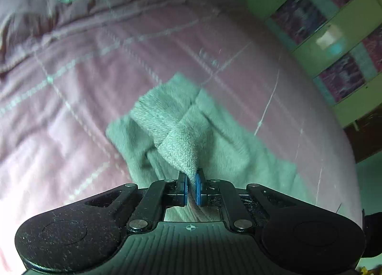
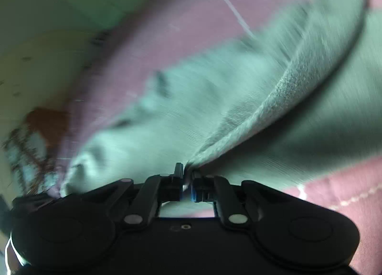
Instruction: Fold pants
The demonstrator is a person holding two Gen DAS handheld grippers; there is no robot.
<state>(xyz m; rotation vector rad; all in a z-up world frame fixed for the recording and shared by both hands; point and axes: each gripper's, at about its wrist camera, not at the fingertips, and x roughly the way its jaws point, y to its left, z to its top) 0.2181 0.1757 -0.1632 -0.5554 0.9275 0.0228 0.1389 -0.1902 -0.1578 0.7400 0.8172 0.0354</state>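
Nearest the lens in the left wrist view, our left gripper had its jaws clamped on a raised peak of the pants, the blue pads pressing grey-green cloth between them. Our right gripper likewise had its jaws closed on a pinch of the same pants, where a thick hem or seam ran up and away from the grip.

We saw the garment lying crumpled on the bed, on a pink quilted cover with pale stitched lines, close to the bed's edge on the side where a green cabinet stood. Part of the cloth was bunched and doubled over itself.

To do this step well, we judged that both hands should lift together and draw apart until the fabric between the grips hung taut, then lay it flat well inside the bed's edge before folding. Pulling unevenly could twist the legs; a thin pinch might slip.

We could read no brand, label or writing; both views were blurred.
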